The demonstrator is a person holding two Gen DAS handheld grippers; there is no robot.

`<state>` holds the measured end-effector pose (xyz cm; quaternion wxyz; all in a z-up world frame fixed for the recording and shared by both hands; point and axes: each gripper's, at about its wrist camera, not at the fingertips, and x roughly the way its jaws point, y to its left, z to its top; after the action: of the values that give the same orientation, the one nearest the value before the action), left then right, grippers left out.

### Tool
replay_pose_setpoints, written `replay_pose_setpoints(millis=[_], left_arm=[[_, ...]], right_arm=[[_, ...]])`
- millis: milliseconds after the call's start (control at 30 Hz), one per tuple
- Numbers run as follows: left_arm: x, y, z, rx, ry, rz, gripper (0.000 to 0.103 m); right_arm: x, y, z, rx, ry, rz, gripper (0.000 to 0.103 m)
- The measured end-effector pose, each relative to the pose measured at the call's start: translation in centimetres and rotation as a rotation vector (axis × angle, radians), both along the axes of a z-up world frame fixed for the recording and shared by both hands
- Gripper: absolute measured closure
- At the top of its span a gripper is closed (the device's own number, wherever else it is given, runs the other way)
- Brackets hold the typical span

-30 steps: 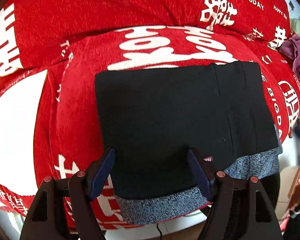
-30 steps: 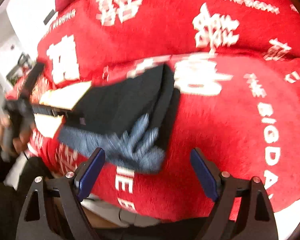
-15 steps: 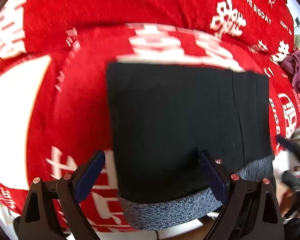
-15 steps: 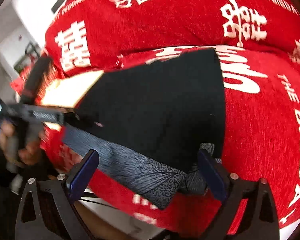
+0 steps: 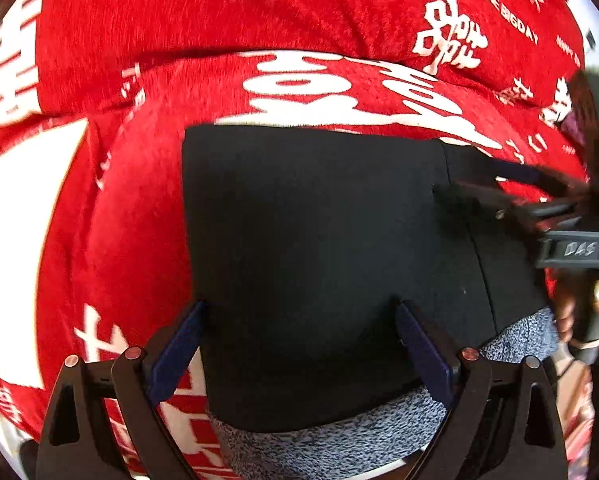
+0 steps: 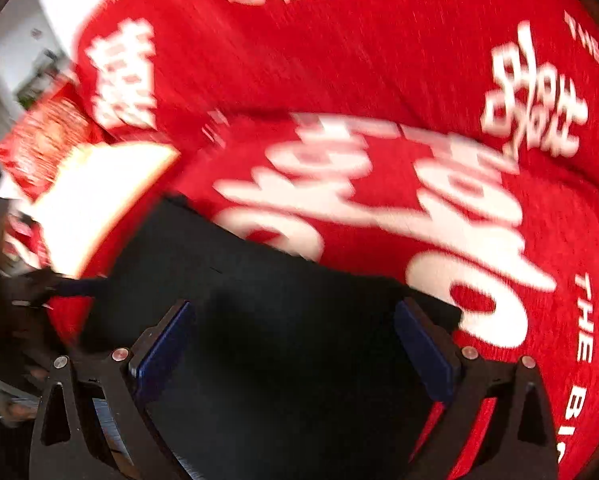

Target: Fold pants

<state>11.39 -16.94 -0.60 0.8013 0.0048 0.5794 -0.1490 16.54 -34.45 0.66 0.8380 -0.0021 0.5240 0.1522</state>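
Observation:
The black pants (image 5: 319, 248) lie folded into a rectangle on the red printed blanket (image 5: 219, 32), with a grey speckled waistband (image 5: 339, 440) at the near edge. My left gripper (image 5: 299, 344) is open and empty, low over the near part of the fold. My right gripper (image 6: 295, 344) is open and empty over the right side of the pants (image 6: 279, 340). It also shows in the left wrist view (image 5: 511, 196), reaching in from the right over the fold's right edge. The right wrist view is blurred.
The red blanket with white characters (image 6: 379, 40) covers the whole soft surface. A large white patch (image 5: 7, 240) lies to the left. A purple cloth (image 5: 571, 124) lies at the far right. The blanket's near edge drops off just below the waistband.
My right gripper has swung in over the pants from the right and now appears in the left wrist view. My left gripper has shifted slightly and stays open.

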Motion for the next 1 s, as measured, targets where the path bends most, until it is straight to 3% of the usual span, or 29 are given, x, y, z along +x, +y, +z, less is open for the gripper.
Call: replay_pose_setpoints(millis=[100,167,267,367,633,700,833,900,1000], left_arm=[[0.0,0.5,-0.2,-0.020,0.018,0.021,0.005],[-0.3,0.5,0.5,0.013,0.004,0.021,0.005],[-1.4,0.6,1.8,0.055,-0.058,-0.001,0.005],[-2.3,0.9,2.8,0.054,-0.085,-0.011,0.005],[-3.5,2.1,1.9,0.072,-0.067,0.006,0.005],[-3.5,2.3,1.5,0.064,-0.057,0.011,0.005],[-3.5,2.8,0.5,0.042,-0.030,0.020,0.005],[-3.5,3.0,0.3,0.028,-0.027,0.023,0.005],[-3.5,3.1,0.1,0.031,-0.026,0.013,0.004]], right_arm=[[0.0,-0.3,-1.2,-0.015,-0.001,-0.003,0.000],[-0.2,-0.3,-0.9,-0.021,-0.001,-0.002,0.000],[-1.3,-0.7,0.7,-0.026,-0.017,-0.049,0.000],[-4.8,-0.7,3.1,-0.001,-0.092,-0.075,0.000],[-13.2,2.7,2.8,-0.184,-0.167,-0.139,0.000],[-13.8,2.7,2.2,-0.173,-0.162,-0.167,0.000],[-12.8,1.5,-1.2,-0.188,-0.049,-0.248,0.000],[-12.8,0.5,-1.8,-0.117,-0.039,-0.282,0.000],[-12.9,0.2,-1.9,-0.104,-0.040,-0.289,0.000]])
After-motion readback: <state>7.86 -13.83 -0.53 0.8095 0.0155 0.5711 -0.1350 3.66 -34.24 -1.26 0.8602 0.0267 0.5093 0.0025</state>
